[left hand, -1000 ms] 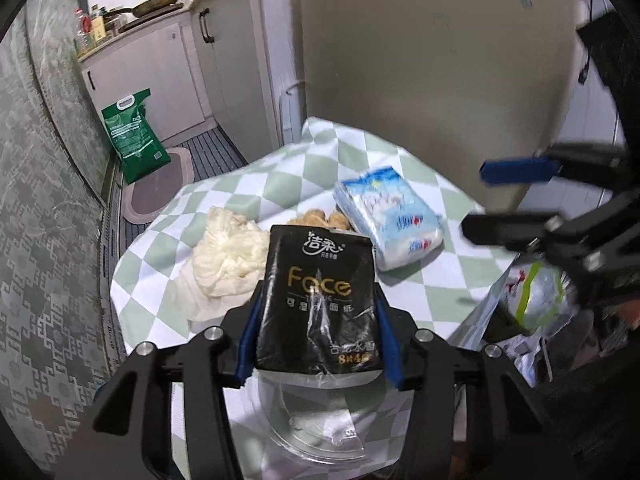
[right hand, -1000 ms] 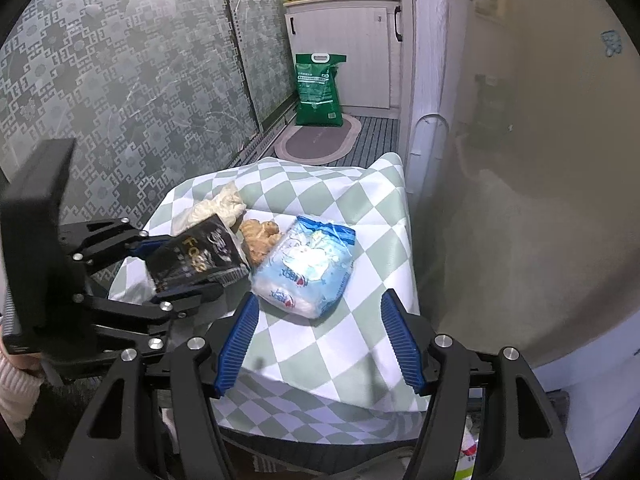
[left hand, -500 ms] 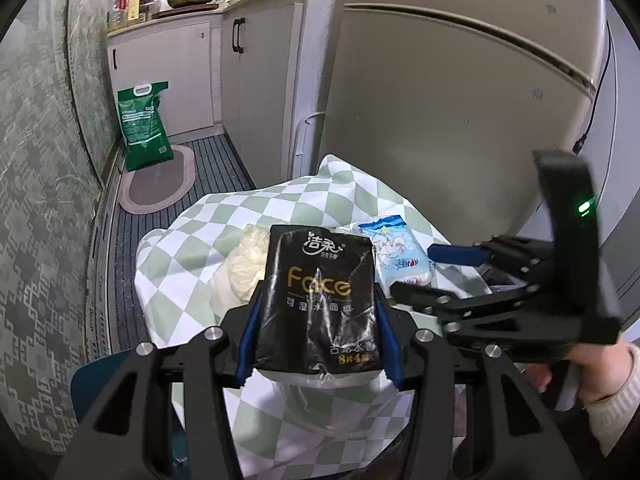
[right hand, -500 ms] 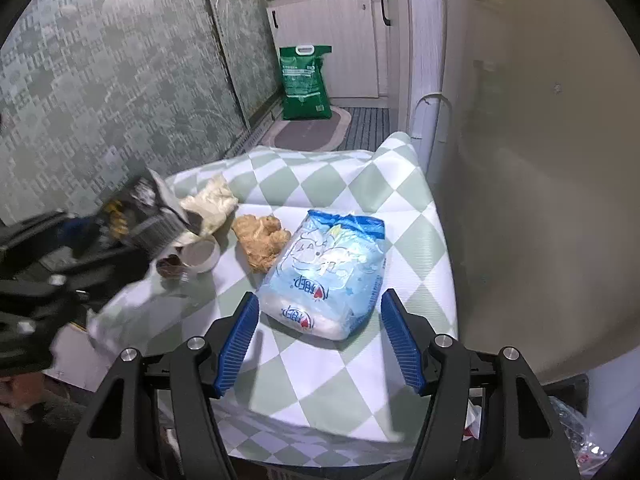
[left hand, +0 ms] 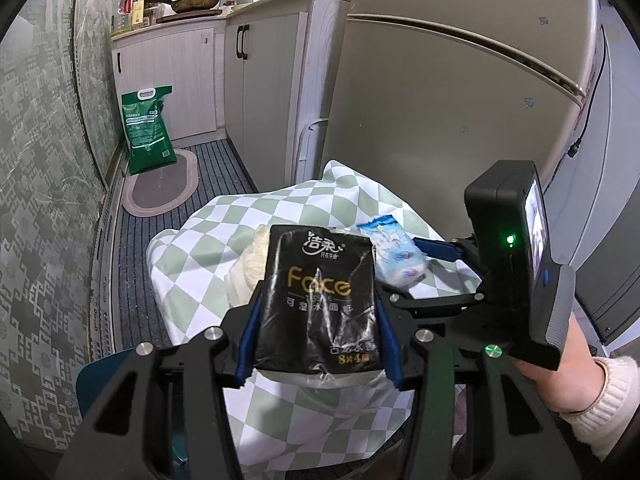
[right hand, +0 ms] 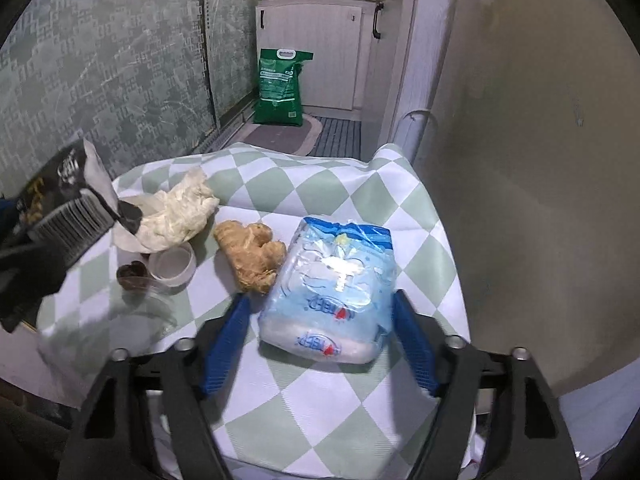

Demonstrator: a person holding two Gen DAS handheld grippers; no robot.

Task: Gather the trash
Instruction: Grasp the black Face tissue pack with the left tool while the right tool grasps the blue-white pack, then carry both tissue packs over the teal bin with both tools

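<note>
The left tongs (left hand: 318,332) stay clamped on the black tissue pack (left hand: 320,300), now lifted off the bench (right hand: 320,400) and ready for binning. The right tongs (right hand: 320,344) have dropped to straddle the blue-white packet (right hand: 332,288), closing but not yet touching it. Beyond it: one ginger root (right hand: 252,254), one small cup (right hand: 172,264), one crumpled white wad (right hand: 176,212).

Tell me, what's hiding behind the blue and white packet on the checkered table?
Right behind the blue and white packet sits a knobbly ginger root, touching its far-left edge. Beyond it, only bare checkered tablecloth shows. Whatever lies underneath the packet is covered.
</note>
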